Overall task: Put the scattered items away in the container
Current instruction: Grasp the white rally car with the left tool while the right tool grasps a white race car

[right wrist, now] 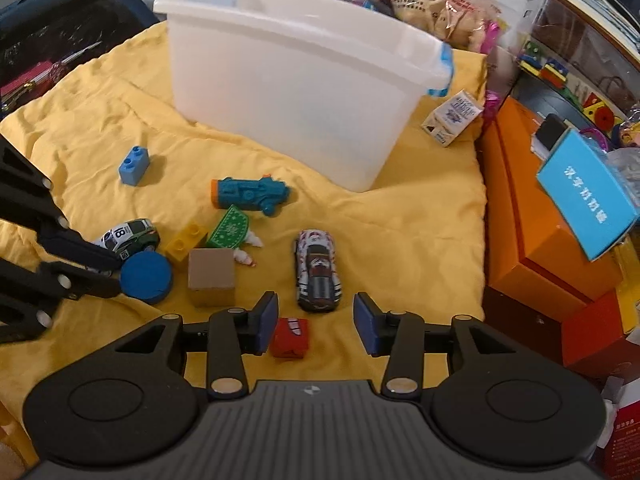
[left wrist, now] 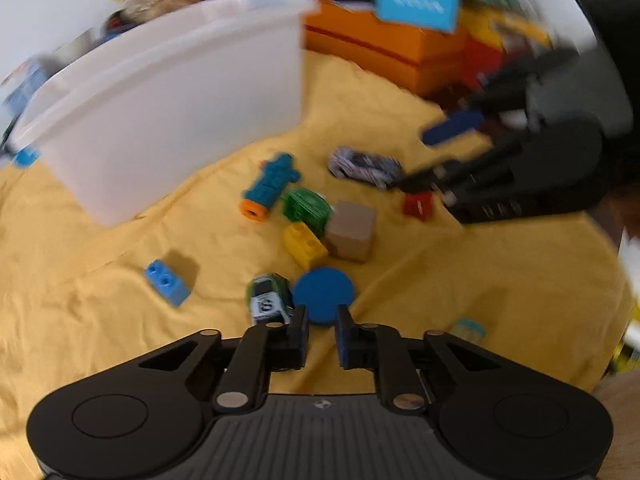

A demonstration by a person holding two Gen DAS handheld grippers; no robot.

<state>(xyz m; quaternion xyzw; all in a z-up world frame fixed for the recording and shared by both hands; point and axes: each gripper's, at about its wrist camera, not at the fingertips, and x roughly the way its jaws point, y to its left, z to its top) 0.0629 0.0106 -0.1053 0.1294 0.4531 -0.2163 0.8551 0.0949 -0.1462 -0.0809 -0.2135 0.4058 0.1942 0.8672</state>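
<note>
A white plastic container (right wrist: 296, 92) stands at the back of a yellow cloth; it also shows in the left wrist view (left wrist: 168, 92). Scattered toys lie in front: a blue disc (right wrist: 146, 276) (left wrist: 323, 294), a green-white car (right wrist: 130, 236) (left wrist: 268, 300), a cardboard cube (right wrist: 211, 276), a yellow brick (right wrist: 186, 242), a teal toy gun (right wrist: 250, 194), a white-red car (right wrist: 318, 270), a red block (right wrist: 290, 338), a blue brick (right wrist: 134, 166). My left gripper (left wrist: 322, 334) is open, its jaws at the blue disc. My right gripper (right wrist: 316, 322) is open above the red block.
Orange boxes (right wrist: 540, 248) with a blue card (right wrist: 586, 204) stand at the right of the cloth. A small carton (right wrist: 452, 118) lies beside the container. A black bag (right wrist: 60, 32) is at the far left. Snack bags (right wrist: 444, 8) lie behind the container.
</note>
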